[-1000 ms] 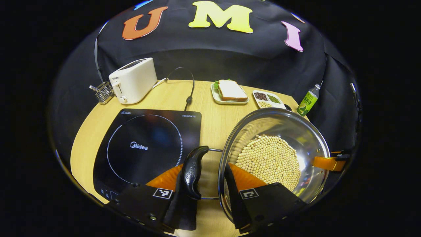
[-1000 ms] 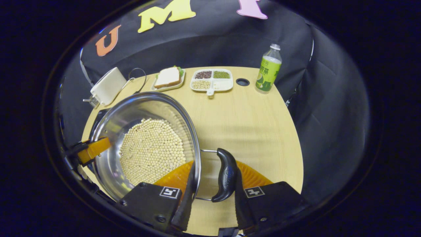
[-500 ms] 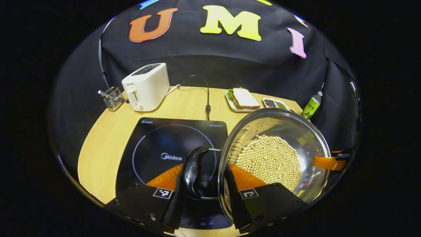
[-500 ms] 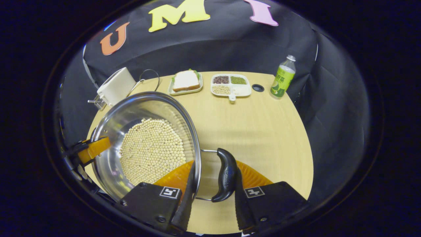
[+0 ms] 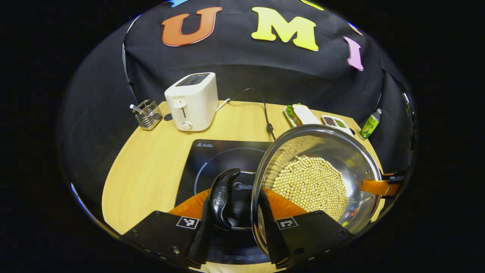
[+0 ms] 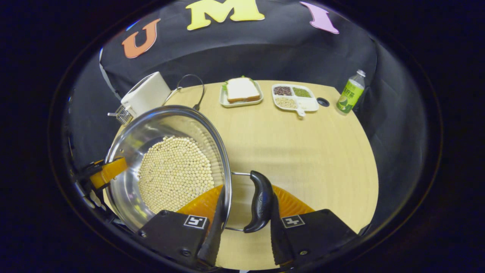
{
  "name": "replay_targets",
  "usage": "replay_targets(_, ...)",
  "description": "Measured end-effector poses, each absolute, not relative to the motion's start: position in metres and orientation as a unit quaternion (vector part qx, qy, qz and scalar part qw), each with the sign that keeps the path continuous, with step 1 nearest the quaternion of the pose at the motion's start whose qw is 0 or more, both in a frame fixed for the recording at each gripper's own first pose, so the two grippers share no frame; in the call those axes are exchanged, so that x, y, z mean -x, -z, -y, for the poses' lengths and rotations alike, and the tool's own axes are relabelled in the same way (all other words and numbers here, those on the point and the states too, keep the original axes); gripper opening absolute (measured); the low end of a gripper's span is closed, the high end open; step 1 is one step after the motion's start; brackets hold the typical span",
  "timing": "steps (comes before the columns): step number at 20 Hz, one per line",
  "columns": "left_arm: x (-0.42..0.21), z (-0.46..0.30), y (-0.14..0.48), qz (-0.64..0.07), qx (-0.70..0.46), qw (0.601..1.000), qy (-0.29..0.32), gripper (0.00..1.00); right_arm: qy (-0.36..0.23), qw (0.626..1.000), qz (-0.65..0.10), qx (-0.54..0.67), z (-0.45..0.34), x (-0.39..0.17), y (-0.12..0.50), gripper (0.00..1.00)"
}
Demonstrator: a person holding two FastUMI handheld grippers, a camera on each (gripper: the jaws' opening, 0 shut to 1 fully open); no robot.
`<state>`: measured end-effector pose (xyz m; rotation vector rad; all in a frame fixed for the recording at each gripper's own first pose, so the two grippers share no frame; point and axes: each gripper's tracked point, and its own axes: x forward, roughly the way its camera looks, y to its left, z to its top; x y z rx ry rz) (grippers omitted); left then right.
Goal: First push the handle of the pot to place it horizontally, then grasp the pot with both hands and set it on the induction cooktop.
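Over the last second the pot (image 5: 318, 182) has travelled sideways toward the cooktop (image 5: 223, 163). A second ago the cooktop lay well off to the left of the left gripper (image 5: 237, 212), with bare table under the fingers; now its dark glass sits directly beneath that gripper and the near handle (image 5: 221, 197), and the pot's rim overlaps the cooktop's right part. The toaster (image 5: 192, 100) and the wire rack (image 5: 147, 113) have slid toward the middle of the left gripper view, which fits the same leftward carry.

The grip itself has not changed. The left gripper is pinching across the pot's wall and its black handle: one finger inside the rim among the beans (image 5: 310, 185), the other outside against the handle. The right gripper (image 6: 244, 216) does the same on the opposite handle (image 6: 259, 201), one finger inside the rim, one outside the grip. Both handles lie level, so the pushing step looks done.

In the right gripper view, table (image 6: 303, 151) still lies under the fingers, and the sandwich plate (image 6: 241, 91), the divided dish (image 6: 295, 98) and the bottle (image 6: 350, 93) stand far ahead.

My judgement: the pot is not yet centred over the cooktop's ring, so a little more leftward travel seems needed before lowering. The beans are loose, so keeping the pot level matters.
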<state>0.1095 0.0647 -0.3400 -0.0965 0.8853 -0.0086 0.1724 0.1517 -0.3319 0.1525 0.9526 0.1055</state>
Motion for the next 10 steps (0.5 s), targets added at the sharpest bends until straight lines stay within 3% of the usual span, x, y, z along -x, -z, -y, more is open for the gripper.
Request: replay_targets(10,-0.129,-0.129,0.348,-0.434,0.04,0.9,-0.009,0.59,-0.061,0.88,-0.465,-0.072,-0.215,-0.196,0.332,0.57)
